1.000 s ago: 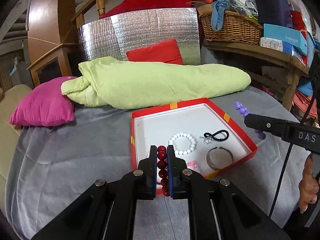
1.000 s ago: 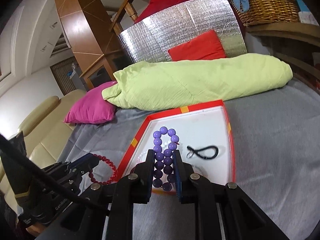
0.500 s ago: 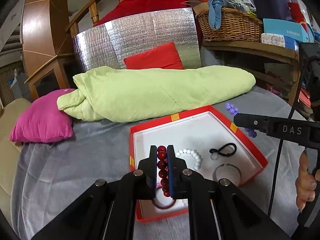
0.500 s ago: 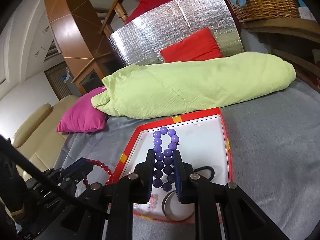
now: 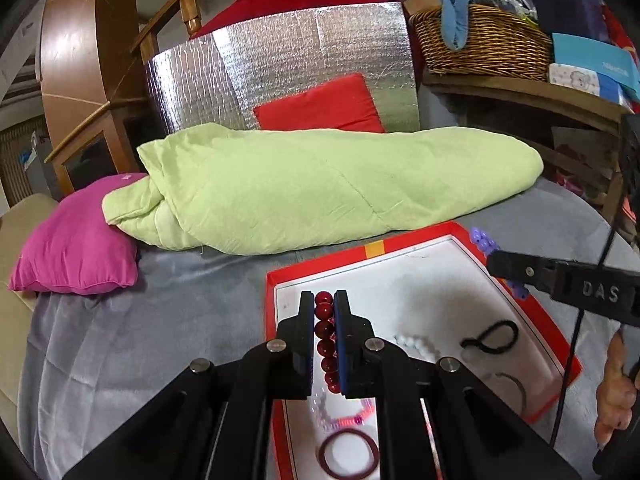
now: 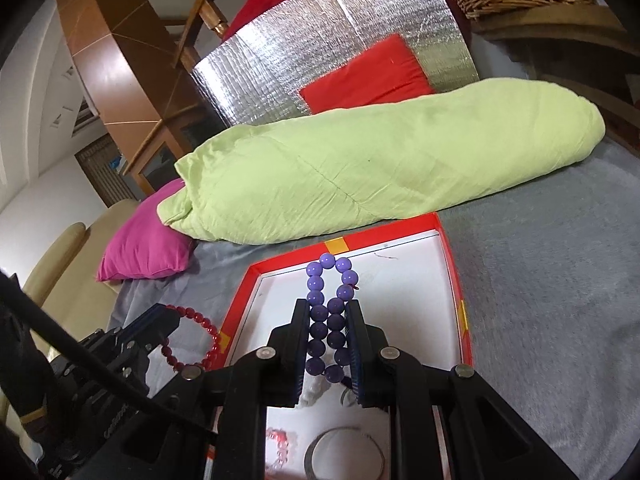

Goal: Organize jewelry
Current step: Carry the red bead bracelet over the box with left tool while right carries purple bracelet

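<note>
A red tray with a white floor (image 5: 376, 251) (image 6: 450, 256) lies on the grey bed cover. My left gripper (image 5: 324, 300) is shut on a dark red bead bracelet (image 5: 326, 336) and holds it over the tray's left part; the bracelet also shows in the right wrist view (image 6: 192, 342). My right gripper (image 6: 329, 308) is shut on a purple bead bracelet (image 6: 330, 280), held above the tray; it also shows in the left wrist view (image 5: 482, 240). In the tray lie a white bead bracelet (image 5: 416, 346), a black hair tie (image 5: 494, 334), a silver bangle (image 6: 344, 454), a pink bead bracelet (image 5: 348, 418) and a dark red ring bangle (image 5: 348, 456).
A rolled light-green quilt (image 5: 320, 188) lies just behind the tray. A magenta pillow (image 5: 76, 252) is at the left, a red cushion (image 5: 320, 106) and a silver foil panel (image 5: 280, 76) behind. A wicker basket (image 5: 484, 42) sits on a wooden shelf at the right.
Both grippers have moved forward over the tray, each still holding its bracelet. The tray's contents now sit lower, partly under the fingers, in both views.
</note>
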`<state>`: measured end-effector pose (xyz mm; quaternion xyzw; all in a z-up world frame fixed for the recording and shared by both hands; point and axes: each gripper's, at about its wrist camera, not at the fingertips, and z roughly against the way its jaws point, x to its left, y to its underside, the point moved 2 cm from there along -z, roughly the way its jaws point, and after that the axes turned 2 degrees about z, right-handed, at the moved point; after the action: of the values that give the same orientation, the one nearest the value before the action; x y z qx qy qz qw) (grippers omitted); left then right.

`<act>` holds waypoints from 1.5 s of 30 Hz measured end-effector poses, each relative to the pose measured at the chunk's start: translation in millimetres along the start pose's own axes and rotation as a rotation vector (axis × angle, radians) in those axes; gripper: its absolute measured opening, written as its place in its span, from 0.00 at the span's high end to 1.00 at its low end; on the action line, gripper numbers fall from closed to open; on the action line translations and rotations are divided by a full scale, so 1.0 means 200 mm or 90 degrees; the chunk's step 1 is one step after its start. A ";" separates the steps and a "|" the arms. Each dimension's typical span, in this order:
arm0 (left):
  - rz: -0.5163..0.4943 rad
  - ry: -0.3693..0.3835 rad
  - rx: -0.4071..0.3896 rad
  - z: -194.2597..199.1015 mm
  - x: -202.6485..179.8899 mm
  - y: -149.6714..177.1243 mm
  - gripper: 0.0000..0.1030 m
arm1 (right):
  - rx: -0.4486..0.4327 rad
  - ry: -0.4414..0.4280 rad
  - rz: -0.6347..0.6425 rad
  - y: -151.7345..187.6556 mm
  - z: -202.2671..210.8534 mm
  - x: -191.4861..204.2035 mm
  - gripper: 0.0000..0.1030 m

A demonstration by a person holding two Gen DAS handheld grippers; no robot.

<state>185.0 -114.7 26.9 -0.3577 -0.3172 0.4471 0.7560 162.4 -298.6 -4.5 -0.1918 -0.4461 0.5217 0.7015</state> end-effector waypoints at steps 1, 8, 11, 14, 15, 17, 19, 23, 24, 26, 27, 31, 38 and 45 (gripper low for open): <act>0.007 0.005 0.004 -0.03 0.01 -0.01 0.90 | 0.002 0.000 -0.003 0.00 -0.02 -0.01 0.81; 0.053 0.050 0.043 -0.22 0.10 -0.01 0.90 | 0.010 0.005 -0.018 -0.04 -0.09 -0.05 0.81; 0.055 0.055 0.059 -0.28 0.10 0.01 0.90 | 0.018 0.004 -0.018 -0.04 -0.13 -0.05 0.81; 0.055 0.057 0.074 -0.34 0.10 0.03 0.90 | 0.028 0.003 -0.022 -0.03 -0.15 -0.06 0.81; 0.055 0.056 0.078 -0.35 0.10 0.03 0.90 | 0.031 0.003 -0.022 -0.03 -0.16 -0.06 0.81; 0.057 0.057 0.084 -0.37 0.10 0.04 0.90 | 0.035 0.003 -0.020 -0.02 -0.17 -0.05 0.81; 0.050 0.056 0.086 -0.37 0.08 0.05 0.90 | 0.036 0.001 -0.019 -0.02 -0.16 -0.05 0.81; 0.030 0.050 0.088 -0.38 0.05 0.06 0.90 | 0.039 0.000 -0.019 -0.01 -0.17 -0.04 0.81; 0.026 0.050 0.088 -0.38 0.04 0.06 0.90 | 0.040 0.001 -0.020 -0.01 -0.17 -0.04 0.81; 0.023 0.049 0.087 -0.37 0.04 0.05 0.90 | 0.044 0.003 -0.018 0.00 -0.18 -0.04 0.81; 0.023 0.048 0.088 -0.37 0.04 0.05 0.90 | 0.045 0.004 -0.018 0.00 -0.18 -0.04 0.81; 0.021 0.045 0.091 -0.37 0.04 0.06 0.90 | 0.051 0.006 -0.017 0.00 -0.20 -0.03 0.81; 0.016 0.039 0.092 -0.39 0.03 0.06 0.90 | 0.060 0.014 -0.015 0.02 -0.22 -0.03 0.81; 0.018 0.037 0.097 -0.40 0.04 0.07 0.90 | 0.064 0.023 -0.023 0.02 -0.22 -0.05 0.81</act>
<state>245.3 -123.4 -26.2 -0.3168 -0.2552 0.4701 0.7833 196.5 -296.9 -35.2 -0.1575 -0.4096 0.5275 0.7274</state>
